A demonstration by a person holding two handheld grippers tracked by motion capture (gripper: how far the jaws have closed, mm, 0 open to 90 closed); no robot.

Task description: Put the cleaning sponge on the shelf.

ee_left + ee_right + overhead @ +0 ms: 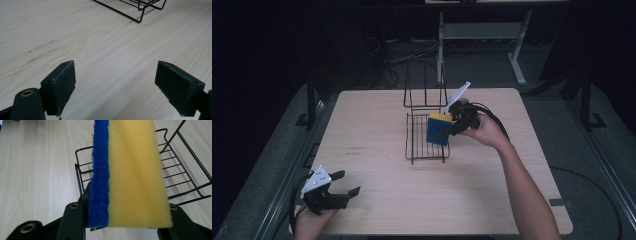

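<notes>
The high view is dim: the wooden table (377, 120) is lit softly from above, and the room beyond the table is almost black. Shadows on the table are weak and short. The picture is a bit grainy. In the left gripper view the light is bright and even. In the right gripper view the sponge (130, 172) is slightly soft.

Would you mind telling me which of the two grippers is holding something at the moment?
The right gripper, over the wire rack, is shut on the blue-and-yellow sponge. The left gripper sits open near the table's front edge.
</notes>
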